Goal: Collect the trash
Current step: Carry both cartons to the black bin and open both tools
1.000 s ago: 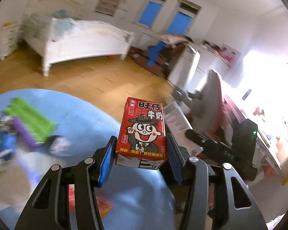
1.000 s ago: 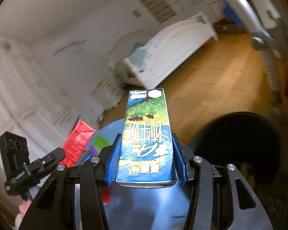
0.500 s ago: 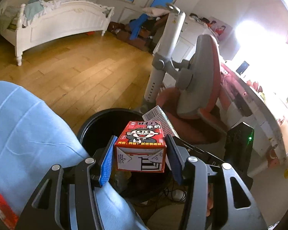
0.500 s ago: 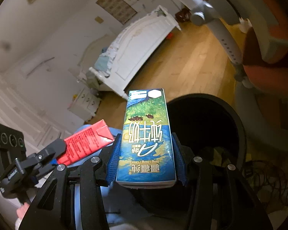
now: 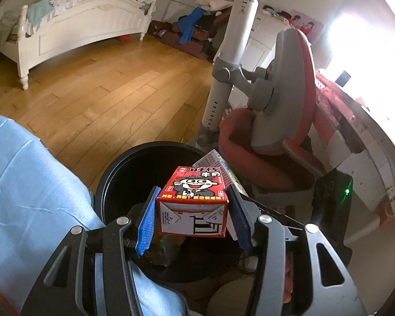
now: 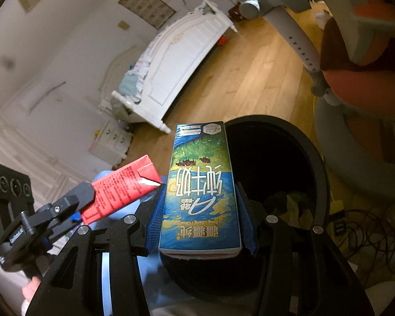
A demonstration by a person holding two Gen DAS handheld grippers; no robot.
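Item 1, nearest: left gripper, blue pads either side of a small red milk carton. The left pad appears to stand a sliver off the carton's wall, the right pad lies against it; the carton sits between them, printed face up, folded end toward the camera. Held over the mouth of the bin.

Item 2: right gripper, carrying a tall blue-and-green milk carton lengthwise between its pads. Its jaws are opening, the carton between them, pads close along both long sides. The carton's far end reaches over the near rim of the bin.

Item 3: black trash bin, round, open-topped, standing on the floor against the blue-covered edge at lower left. Crumpled waste lies at the bottom.

Item 4, beyond: grey-and-red chair just behind the bin; wooden floor; white bed at the far wall.

Handling note, as judgement: both cartons are at the drop stage. The blue carton overhangs the rim rather than the middle, so carrying it further over the opening and tipping its far end down before letting go should keep it from striking the rim and falling outside. The red carton looks well centred; spread the jaws fully so it falls clean.
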